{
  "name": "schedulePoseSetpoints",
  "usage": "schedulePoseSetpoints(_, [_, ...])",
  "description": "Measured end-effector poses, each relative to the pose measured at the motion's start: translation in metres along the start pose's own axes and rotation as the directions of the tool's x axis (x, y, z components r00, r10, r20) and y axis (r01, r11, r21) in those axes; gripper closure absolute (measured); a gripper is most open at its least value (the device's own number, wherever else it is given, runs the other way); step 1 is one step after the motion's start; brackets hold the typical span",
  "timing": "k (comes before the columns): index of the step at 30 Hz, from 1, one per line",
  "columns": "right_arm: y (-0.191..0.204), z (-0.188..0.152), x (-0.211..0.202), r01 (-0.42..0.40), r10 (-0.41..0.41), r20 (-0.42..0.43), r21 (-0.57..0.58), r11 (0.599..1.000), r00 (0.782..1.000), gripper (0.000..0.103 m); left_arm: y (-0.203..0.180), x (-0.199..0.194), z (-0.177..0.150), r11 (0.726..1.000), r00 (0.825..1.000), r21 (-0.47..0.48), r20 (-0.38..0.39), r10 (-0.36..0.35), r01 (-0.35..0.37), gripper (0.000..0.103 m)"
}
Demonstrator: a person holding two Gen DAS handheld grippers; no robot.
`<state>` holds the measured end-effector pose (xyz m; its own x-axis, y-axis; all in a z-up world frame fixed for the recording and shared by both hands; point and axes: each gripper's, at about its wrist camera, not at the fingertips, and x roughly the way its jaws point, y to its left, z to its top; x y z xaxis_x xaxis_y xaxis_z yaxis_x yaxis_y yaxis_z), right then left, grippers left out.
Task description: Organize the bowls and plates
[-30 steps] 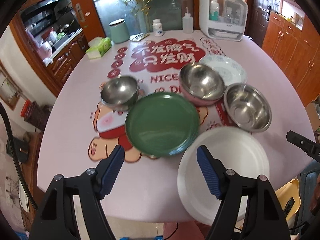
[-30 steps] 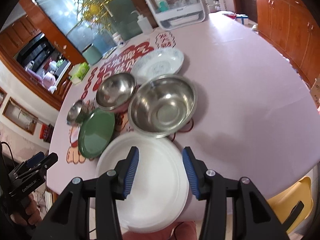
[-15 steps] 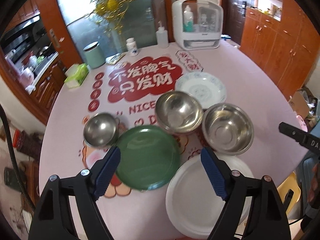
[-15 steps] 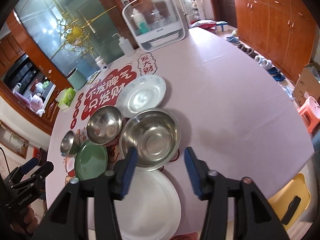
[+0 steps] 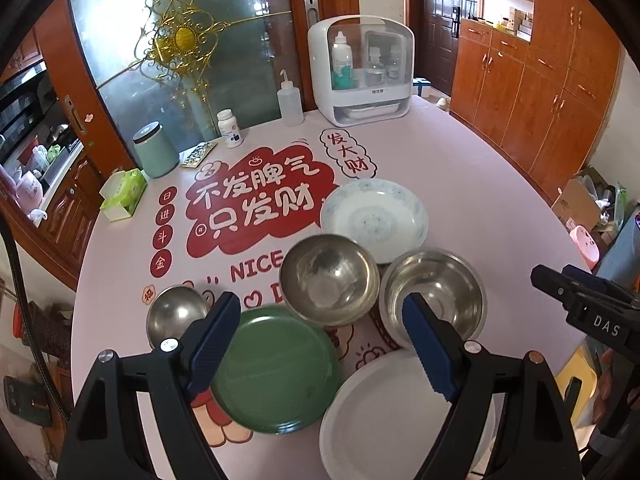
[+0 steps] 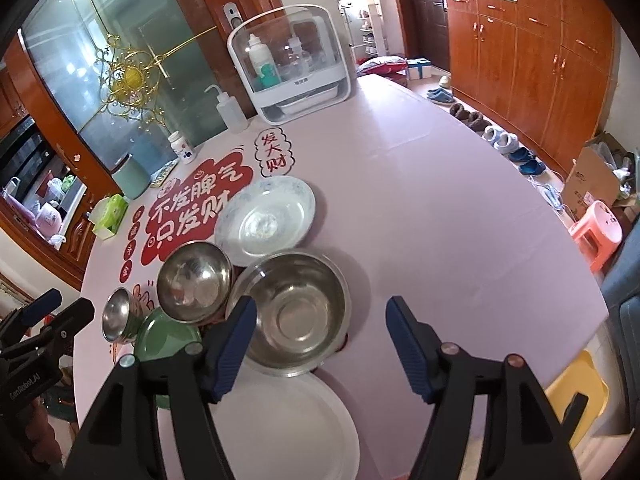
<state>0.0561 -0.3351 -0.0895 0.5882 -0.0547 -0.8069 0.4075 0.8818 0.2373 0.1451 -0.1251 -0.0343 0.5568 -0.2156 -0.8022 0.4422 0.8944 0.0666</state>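
Observation:
On the pink table lie a green plate (image 5: 276,368), a plain white plate (image 5: 384,420) at the near edge, and a blue-patterned white plate (image 5: 374,218) farther back. Three steel bowls stand among them: a small one (image 5: 174,314), a middle one (image 5: 328,278) and a large one (image 5: 434,296). My left gripper (image 5: 322,344) is open and empty, held above the green plate. My right gripper (image 6: 322,346) is open and empty, above the large bowl (image 6: 296,312) and white plate (image 6: 280,428). The right gripper also shows at the left wrist view's right edge (image 5: 588,308).
At the table's far edge stand a white storage box with bottles (image 5: 362,70), a squeeze bottle (image 5: 290,100), a pill bottle (image 5: 230,128), a green canister (image 5: 155,154) and a tissue box (image 5: 124,194). A yellow chair (image 6: 576,384) sits at the near right.
Both grippers have risen and pulled back from the table, so the dishes look smaller and farther. The right gripper's jaws have opened wider. No dish has moved.

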Motion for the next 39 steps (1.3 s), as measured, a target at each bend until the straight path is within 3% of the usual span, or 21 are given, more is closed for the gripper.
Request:
schedulePoseSetpoints(5, [-0.002,0.019,0.015,0.005,-0.006,-0.029,-0.050,0.999,1.000,0.036,-0.010,0.008,0.013,0.999,0.999,-0.037,-0.020,0.037,-0.037,0.020])
schedulePoseSetpoints(10, [-0.003,0.036,0.034,-0.046,0.037,-0.070,-0.125,0.991,0.997,0.035,-0.020,0.015,0.024,0.994,0.997,-0.083,-0.027,0.068,-0.070,0.019])
schedulePoseSetpoints(22, [-0.012,0.088,0.078,-0.161,0.126,-0.154,-0.243,0.957,0.980,0.036,-0.028,0.040,0.060,0.956,0.978,-0.204,-0.042,0.205,-0.209,0.018])
schedulePoseSetpoints(30, [-0.007,0.110,0.110,-0.196,0.140,-0.201,-0.291,0.936,0.970,0.036,-0.017,0.067,0.080,0.946,0.975,-0.237,-0.058,0.214,-0.222,0.018])
schedulePoseSetpoints(39, [0.002,0.119,0.150,-0.226,0.145,-0.244,-0.344,0.912,0.959,0.036,-0.001,0.116,0.094,0.947,0.990,-0.290,-0.019,0.141,-0.140,0.018])
